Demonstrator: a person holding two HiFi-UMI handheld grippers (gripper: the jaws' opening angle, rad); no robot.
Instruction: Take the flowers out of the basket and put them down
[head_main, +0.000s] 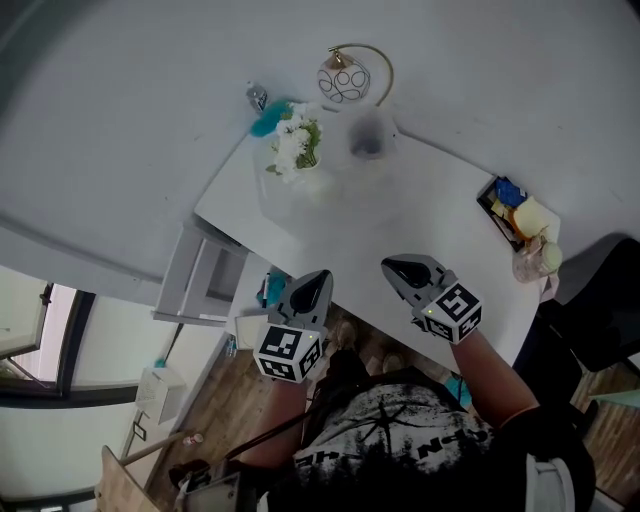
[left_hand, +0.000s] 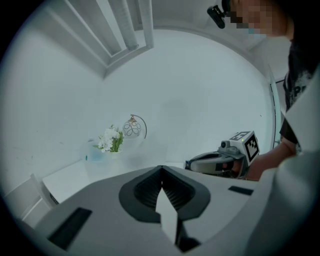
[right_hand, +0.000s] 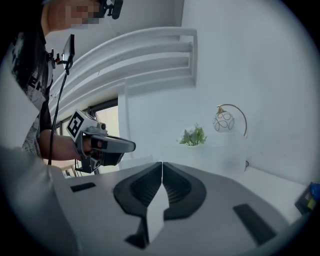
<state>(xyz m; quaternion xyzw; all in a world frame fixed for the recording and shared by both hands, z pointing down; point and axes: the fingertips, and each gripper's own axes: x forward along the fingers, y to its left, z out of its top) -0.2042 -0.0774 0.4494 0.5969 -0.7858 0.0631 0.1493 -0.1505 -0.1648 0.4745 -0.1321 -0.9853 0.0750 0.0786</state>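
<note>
A bunch of white flowers with green leaves (head_main: 295, 143) stands at the far left corner of the white table (head_main: 420, 210), in a pale container that is hard to make out. It also shows in the left gripper view as the flowers (left_hand: 111, 140) and in the right gripper view as the flowers (right_hand: 193, 136). My left gripper (head_main: 316, 281) and right gripper (head_main: 394, 268) hover side by side over the table's near edge, far from the flowers. Both have their jaws together with nothing between them: left gripper (left_hand: 161, 171), right gripper (right_hand: 162, 165).
A lamp with a wire globe (head_main: 345, 78) stands behind the flowers, with a blue object (head_main: 268, 120) to their left. A greyish translucent vessel (head_main: 367, 135) sits right of the flowers. At the table's right edge lies a dark tray of small items (head_main: 512, 210).
</note>
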